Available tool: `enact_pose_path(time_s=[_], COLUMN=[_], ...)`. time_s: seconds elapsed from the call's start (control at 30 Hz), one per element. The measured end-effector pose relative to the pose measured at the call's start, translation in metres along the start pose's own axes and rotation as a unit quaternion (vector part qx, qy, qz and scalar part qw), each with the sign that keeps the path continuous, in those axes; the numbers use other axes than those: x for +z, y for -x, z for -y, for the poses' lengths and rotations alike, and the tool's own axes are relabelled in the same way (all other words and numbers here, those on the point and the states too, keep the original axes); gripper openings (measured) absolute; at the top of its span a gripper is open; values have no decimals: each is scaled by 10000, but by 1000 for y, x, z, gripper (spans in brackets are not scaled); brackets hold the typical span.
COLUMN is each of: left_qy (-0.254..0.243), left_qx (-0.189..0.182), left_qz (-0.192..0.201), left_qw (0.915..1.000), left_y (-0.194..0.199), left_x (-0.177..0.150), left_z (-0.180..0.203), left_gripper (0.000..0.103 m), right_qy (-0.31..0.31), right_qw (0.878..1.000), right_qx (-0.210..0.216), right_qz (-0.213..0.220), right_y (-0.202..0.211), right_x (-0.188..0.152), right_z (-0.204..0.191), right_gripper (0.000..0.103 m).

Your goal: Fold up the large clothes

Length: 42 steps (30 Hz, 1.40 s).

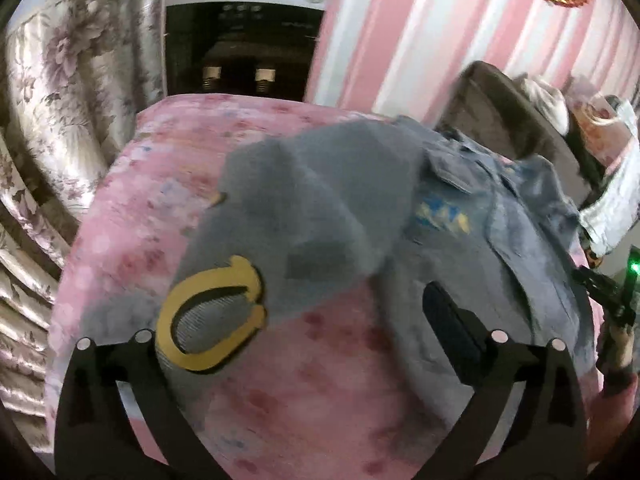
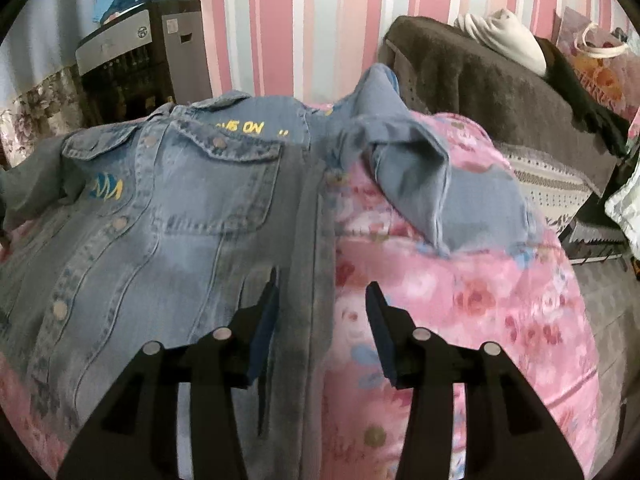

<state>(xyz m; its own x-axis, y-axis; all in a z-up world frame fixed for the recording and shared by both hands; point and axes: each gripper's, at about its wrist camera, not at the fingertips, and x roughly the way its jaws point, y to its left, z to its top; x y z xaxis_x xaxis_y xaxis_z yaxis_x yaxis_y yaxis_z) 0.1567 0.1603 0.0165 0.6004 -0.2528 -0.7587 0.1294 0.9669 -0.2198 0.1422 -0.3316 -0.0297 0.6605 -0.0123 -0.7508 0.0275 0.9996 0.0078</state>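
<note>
Both grippers, left [image 1: 316, 344] & right [image 2: 322, 320], have jaws released w/ nothing held, so pinch the heavy, stiffish light-blue denim jacket [image 2: 168, 216] at its thick side seam.

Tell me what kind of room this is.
Most likely a home bedroom: a denim jacket lies on a bed with a pink floral bedspread, against pink striped wallpaper, with a floral curtain beside it.
</note>
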Motion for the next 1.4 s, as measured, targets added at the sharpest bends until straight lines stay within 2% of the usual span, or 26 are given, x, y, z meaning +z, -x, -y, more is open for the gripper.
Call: enact_pose_path(time_s=[0.13, 0.23, 0.37, 0.4, 0.5, 0.6, 0.8, 0.93, 1.07, 1.17, 1.23, 1.27, 1.3, 1.33, 1.37, 1.4], left_qy=[241, 300, 353, 366, 373, 476, 100, -123, -264, -451, -621, -688, -737, -761, -760, -680], left_qx=[-428, -570, -525, -398, -215, -229, -130, -17, -299, -219, -36, 10, 59, 92, 128, 86], left_qz=[-206, -304, -261, -198, -149, -239, -167, -315, -423, -433, -374, -338, -303, -303, -318, -310], left_qw=[9986, 9975, 9977, 9983, 9990, 9983, 9997, 9994, 9983, 9978, 9974, 9971, 9968, 9966, 9965, 9972], left_y=[-2, -6, -3, 0, 7, 15, 27, 8, -8, -18, -23, -24, -24, -24, -23, -18], left_x=[-25, -41, -60, -63, -72, -85, -101, -103, -105, -106, -107, -106, -107, -106, -106, -104], left_z=[19, 29, 38, 38, 30, 22, 51, 70, 88, 104, 112, 114, 115, 114, 113, 107], left_gripper=[100, 100, 100, 100, 100, 100, 100, 100, 100, 100, 99, 96, 90, 67, 35, 24], right_qy=[-99, -202, -192, -203, -210, -232, -306, -389, -495, -473, -442, -442, -432, -417, -309, -192], right_qw=[9998, 9992, 9992, 9992, 9992, 9991, 9989, 9984, 9970, 9970, 9974, 9972, 9965, 9959, 9968, 9977], right_qx=[96, 284, 304, 320, 323, 336, 356, 398, 587, 608, 567, 596, 708, 806, 738, 643], right_qz=[-145, -194, -152, -148, -116, -94, -79, -80, -96, -109, -71, -58, -67, -68, 22, 116], right_y=[-1, 0, 3, 4, 8, 11, 14, 16, 19, 19, 19, 20, 21, 22, 26, 31], right_x=[-17, -27, -32, -33, -35, -38, -43, -50, -58, -66, -69, -70, -70, -70, -70, -69], right_z=[4, 5, 2, 3, 3, 4, 3, 3, 2, -3, -6, -7, -7, -9, -12, -15], right_gripper=[48, 48, 48, 48, 48, 48, 48, 48, 48, 48, 47, 40, 22, 13, 8, 5])
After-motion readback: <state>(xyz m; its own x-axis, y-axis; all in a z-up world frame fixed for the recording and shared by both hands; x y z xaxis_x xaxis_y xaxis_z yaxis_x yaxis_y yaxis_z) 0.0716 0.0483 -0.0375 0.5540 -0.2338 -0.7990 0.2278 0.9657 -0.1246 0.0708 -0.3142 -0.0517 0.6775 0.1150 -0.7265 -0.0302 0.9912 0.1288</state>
